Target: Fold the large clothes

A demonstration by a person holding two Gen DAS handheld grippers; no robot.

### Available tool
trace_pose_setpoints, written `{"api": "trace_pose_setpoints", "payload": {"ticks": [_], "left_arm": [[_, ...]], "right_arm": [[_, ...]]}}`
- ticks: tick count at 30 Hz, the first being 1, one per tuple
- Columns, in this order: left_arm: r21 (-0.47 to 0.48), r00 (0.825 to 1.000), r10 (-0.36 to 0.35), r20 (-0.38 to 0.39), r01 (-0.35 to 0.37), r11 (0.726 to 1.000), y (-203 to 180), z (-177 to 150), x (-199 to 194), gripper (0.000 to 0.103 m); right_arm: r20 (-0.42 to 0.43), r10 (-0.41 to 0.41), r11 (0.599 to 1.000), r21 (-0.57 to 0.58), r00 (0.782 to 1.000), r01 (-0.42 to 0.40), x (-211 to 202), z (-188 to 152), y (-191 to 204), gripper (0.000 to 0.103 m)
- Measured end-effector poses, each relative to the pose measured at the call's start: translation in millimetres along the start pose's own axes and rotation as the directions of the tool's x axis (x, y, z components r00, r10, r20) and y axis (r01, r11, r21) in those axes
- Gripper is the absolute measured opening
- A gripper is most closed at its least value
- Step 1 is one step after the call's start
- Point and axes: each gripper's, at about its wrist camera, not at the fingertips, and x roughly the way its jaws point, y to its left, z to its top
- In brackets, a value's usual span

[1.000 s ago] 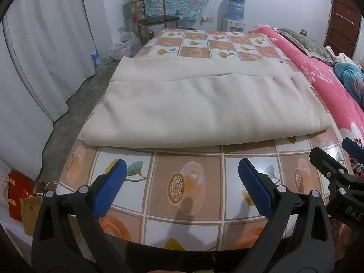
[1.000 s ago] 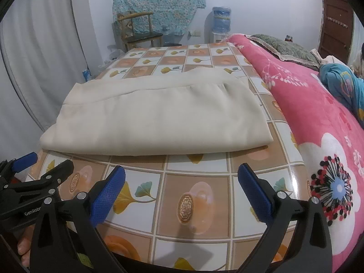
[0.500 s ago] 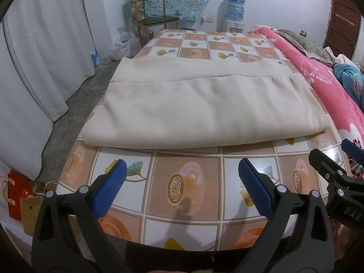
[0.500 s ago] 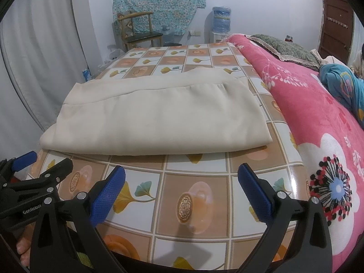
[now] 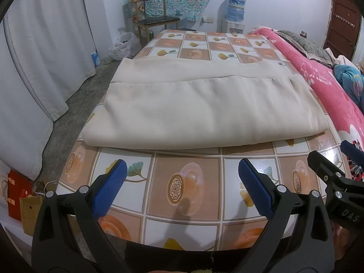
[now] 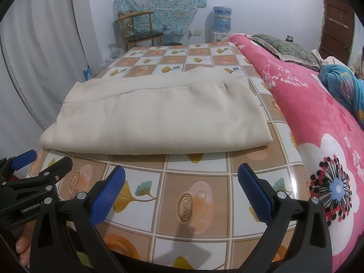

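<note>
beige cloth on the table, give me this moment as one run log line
beige cloth: folded, flat on tiled table | left claw: open, empty, short of cloth | right claw: open, empty, short of cloth

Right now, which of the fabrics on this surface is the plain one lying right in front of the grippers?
The beige folded cloth, plain and unpatterned, lying on the tiled-print table cover. The pink floral blanket sits off to the right; the teal patterned cloth hangs on the far wall.

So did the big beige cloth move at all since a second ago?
No. The beige cloth sits on the same squares of the tiled tablecloth, its near edge unchanged in both views.
</note>
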Motion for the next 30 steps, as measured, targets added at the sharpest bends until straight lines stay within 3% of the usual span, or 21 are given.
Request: {"api": "trace_pose_setpoints", "payload": {"ticks": [30], "left_arm": [[-0.003,1.0,-0.003,-0.001,0.003,1.0,-0.1,1.0,-0.5,0.095]], "right_arm": [[-0.004,0.003,1.0,-0.003,1.0,-0.003,-0.9,-1.9,0.2,0.096]]}}
